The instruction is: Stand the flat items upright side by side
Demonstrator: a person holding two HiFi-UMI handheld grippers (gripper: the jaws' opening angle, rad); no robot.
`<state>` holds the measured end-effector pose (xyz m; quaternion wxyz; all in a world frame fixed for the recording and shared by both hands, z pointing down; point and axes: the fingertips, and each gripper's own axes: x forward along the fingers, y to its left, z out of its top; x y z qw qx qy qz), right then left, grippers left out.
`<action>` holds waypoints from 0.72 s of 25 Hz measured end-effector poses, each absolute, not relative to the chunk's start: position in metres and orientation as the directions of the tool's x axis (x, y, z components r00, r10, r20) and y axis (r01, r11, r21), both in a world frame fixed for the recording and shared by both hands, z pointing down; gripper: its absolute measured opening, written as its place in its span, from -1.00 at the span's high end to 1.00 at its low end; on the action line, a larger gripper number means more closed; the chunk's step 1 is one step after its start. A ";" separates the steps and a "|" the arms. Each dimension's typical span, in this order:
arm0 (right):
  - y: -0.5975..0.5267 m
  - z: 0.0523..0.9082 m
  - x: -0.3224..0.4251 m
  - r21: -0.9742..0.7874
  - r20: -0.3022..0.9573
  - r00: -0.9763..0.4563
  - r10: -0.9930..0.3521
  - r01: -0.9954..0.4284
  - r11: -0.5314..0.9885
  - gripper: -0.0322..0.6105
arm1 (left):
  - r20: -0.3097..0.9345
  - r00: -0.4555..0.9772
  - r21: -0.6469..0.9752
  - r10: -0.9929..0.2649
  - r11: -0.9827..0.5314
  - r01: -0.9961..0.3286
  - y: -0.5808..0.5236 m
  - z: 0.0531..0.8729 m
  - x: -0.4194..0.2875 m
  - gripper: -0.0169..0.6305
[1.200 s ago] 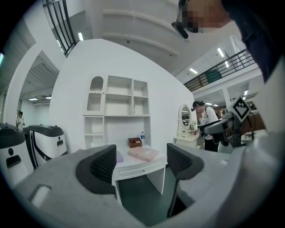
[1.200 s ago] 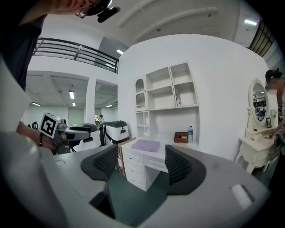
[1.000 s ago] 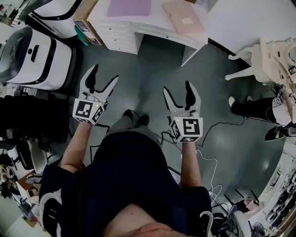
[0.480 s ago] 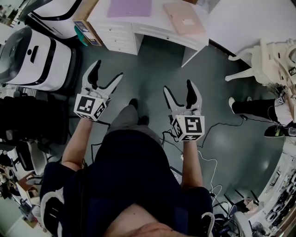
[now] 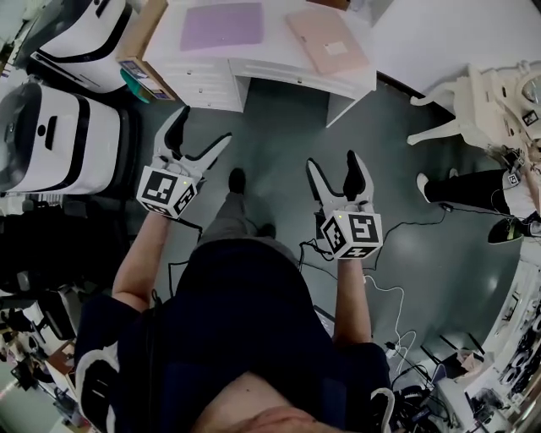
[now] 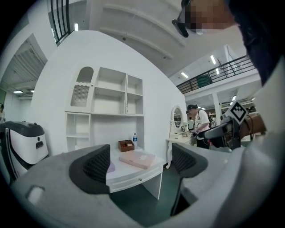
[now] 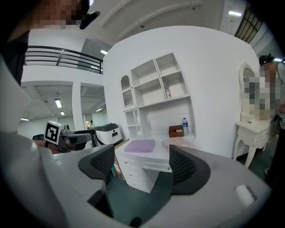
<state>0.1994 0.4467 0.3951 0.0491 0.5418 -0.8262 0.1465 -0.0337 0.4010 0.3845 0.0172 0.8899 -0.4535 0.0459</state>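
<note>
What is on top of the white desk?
A purple item and a pink item lie flat on the desk, with a brown box and a bottle behind. Anything under the items or inside the box is hidden.

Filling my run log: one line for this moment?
left tongs: just opening, empty | right tongs: just opening, empty | purple item, pink item: flat on white desk

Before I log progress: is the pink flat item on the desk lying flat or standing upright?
Lying flat: the pink item rests broad face up on the white desk.
</note>
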 end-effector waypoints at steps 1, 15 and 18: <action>0.435 0.397 0.197 -0.206 0.242 -0.397 -0.885 -0.913 0.353 -0.27 | 0.098 0.598 -0.008 -0.796 -0.602 -0.799 0.387 0.386 -0.035 -0.43; 0.280 0.434 0.175 -0.305 0.323 -0.197 -0.926 -0.947 0.096 -0.27 | 0.088 0.776 -0.033 -0.624 -0.781 -0.624 0.194 0.386 -0.052 -0.45; 0.274 0.444 0.187 -0.338 0.340 -0.183 -0.922 -0.939 0.062 -0.27 | 0.095 0.798 -0.046 -0.595 -0.803 -0.594 0.181 0.384 -0.035 -0.45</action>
